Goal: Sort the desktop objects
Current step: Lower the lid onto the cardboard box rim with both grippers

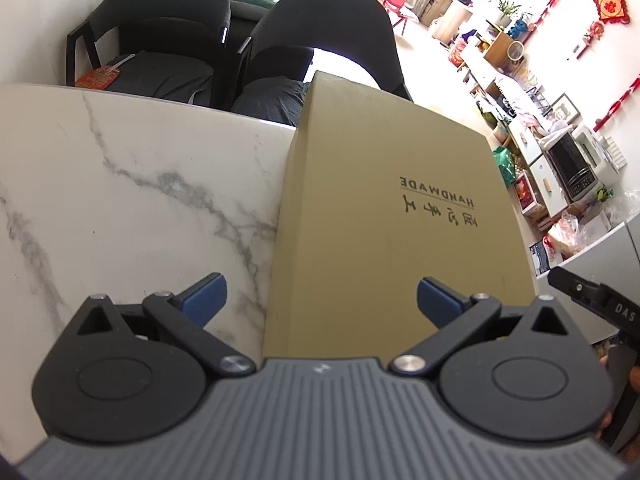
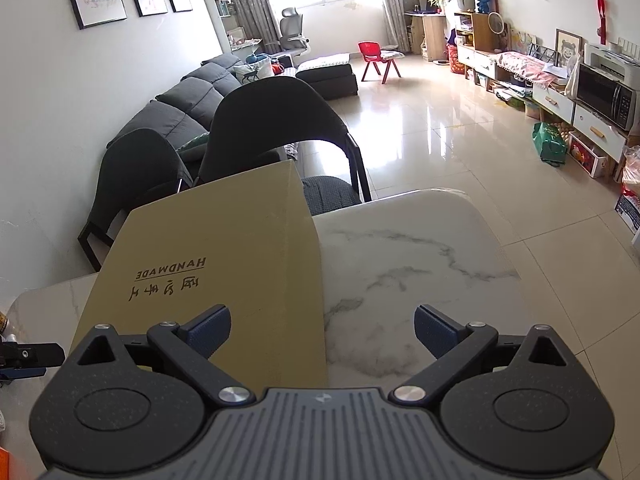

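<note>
1. Marble-look surface [image 1: 120, 200], white w/ grey veins, fills the left of the left wrist view. Nothing lies on that part.
2. Left tongs [image 1: 322, 298]: wide open, blue pads well apart, nothing between them. Left pad is over bare surface, right pad over the box.
3. Kraft cardboard box [image 1: 384, 208], closed, flat, on the surface right of centre in the left wrist view. Black print "HANDMADE" plus a line of characters, upside down to the cam. Far end overhangs the surface's far edge.
4. Two dark chairs [image 1: 320, 28] stand behind the far edge, just beside the surface.
5. Far right of the left wrist view: part of the right tongs' black body [image 1: 592, 300] near the box's right side, w/ a bit of a hand under it.
6. Right wrist view: same box [image 2: 216, 264] sits left of centre, bare surface [image 2: 420, 264] to its right.
7. Right tongs [image 2: 322, 328]: also wide open, holding nothing. Left pad over the box's near right corner, right pad over bare surface. Can't tell if either tongs touch the box.
8. Beyond: tiled floor, grey sofa [image 2: 180, 104], small red chair [image 2: 376, 60], microwave [image 2: 606, 96] on a low cabinet at right.
</note>
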### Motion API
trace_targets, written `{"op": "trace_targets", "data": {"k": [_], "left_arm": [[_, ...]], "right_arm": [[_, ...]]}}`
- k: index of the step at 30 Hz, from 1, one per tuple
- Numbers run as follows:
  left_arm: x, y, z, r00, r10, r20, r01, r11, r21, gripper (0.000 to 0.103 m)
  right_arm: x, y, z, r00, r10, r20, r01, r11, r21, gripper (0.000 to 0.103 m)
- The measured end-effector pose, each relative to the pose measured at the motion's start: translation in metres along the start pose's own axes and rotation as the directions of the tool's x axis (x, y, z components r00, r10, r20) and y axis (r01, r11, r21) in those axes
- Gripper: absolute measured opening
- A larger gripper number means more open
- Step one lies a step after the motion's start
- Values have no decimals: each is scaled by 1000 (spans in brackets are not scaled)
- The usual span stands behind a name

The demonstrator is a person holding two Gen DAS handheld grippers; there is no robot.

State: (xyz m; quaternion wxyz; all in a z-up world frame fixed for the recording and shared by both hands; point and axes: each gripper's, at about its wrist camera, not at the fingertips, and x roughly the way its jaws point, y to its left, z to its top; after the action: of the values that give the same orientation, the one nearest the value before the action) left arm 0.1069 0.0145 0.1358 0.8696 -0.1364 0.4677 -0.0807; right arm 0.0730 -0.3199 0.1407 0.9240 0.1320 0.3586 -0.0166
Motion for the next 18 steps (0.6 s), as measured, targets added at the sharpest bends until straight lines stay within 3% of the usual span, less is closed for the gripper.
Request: {"op": "trace_targets", "data": {"k": [9, 13, 18], "left_arm": [[3, -4, -3, 1000, 1, -7, -1, 1000, 30, 103], [6, -19, -4, 1000, -12, -6, 12, 996, 87, 103], [5, -40, -4, 999, -30, 45, 22, 983, 180, 103]], "right_arm": [[4, 7, 1, 1000, 6, -3, -6, 1000, -10, 98], [18, 25, 11, 997, 78, -25, -79, 995, -63, 82], [34, 42, 20, 994, 104, -36, -107, 991, -86, 77]]}}
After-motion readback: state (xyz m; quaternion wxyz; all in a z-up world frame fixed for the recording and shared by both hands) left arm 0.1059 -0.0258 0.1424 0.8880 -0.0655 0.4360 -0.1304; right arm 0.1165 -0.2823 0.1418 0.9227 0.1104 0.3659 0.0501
